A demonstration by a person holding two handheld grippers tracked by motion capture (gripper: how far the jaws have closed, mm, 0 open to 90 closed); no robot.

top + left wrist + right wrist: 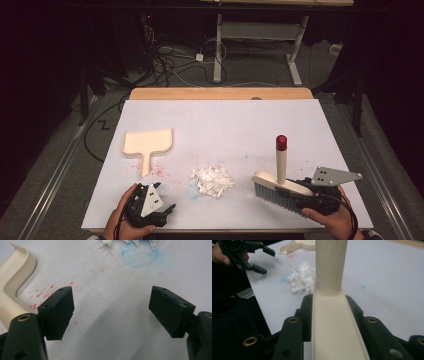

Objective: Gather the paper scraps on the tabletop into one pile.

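Observation:
A cream hand brush (276,182) with grey bristles and a red-tipped upright handle stands at the table's front right. My right gripper (305,192) is shut on the brush's cream back (332,325), with a black jaw pressed against each side. A small heap of white paper scraps (212,180) lies at the front middle, left of the brush. A cream dustpan (147,142) lies flat at the left, handle toward me. My left gripper (167,211) rests open near the front edge, below the dustpan, with nothing between its pads (58,312).
The white table top (225,120) carries red specks near the dustpan handle and a faint blue ring (140,256) beside the scraps. A wooden strip (220,93) borders the far edge. Cables and a desk frame (260,45) lie on the floor beyond.

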